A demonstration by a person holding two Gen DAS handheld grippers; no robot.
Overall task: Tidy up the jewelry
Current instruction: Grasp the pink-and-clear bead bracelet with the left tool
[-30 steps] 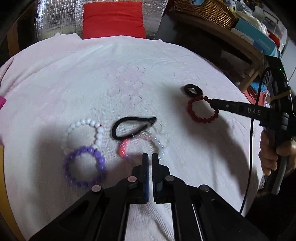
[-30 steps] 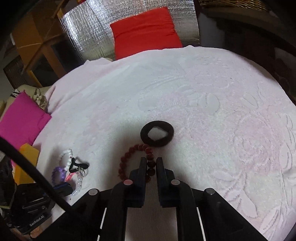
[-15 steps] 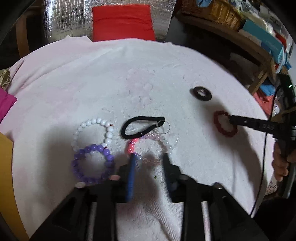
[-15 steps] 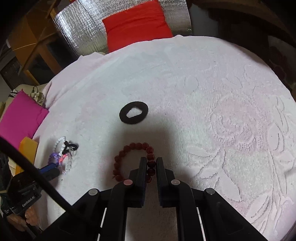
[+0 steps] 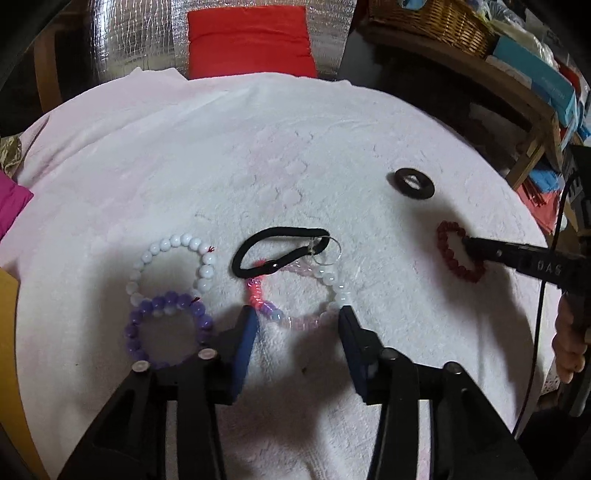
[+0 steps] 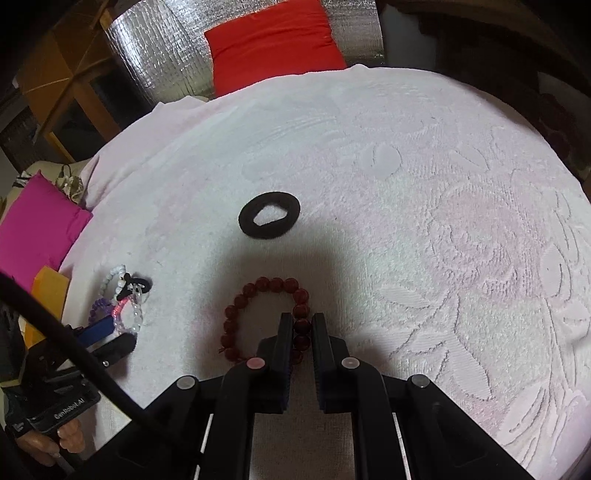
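My left gripper [image 5: 295,319] is open, its fingers either side of the near edge of a pink and clear bead bracelet [image 5: 334,288]. A black hair tie [image 5: 275,249] lies across that bracelet's far side. A white bead bracelet [image 5: 171,264] and a purple one [image 5: 166,328] overlap at the left. My right gripper [image 6: 300,325] is shut on a dark red bead bracelet [image 6: 258,314] lying on the towel; it also shows in the left wrist view [image 5: 456,251]. A black fabric ring [image 6: 269,220] lies beyond it.
Everything lies on a white embossed towel [image 6: 424,192] over a round surface. A red cushion [image 5: 251,40] and silver foil stand behind it. A magenta cushion [image 6: 33,221] is at the left, and a wooden shelf with a wicker basket [image 5: 436,14] at the right.
My left gripper opened from shut and now straddles the pink and clear bracelet. My right gripper dragged the red bracelet away from the black ring, toward me.
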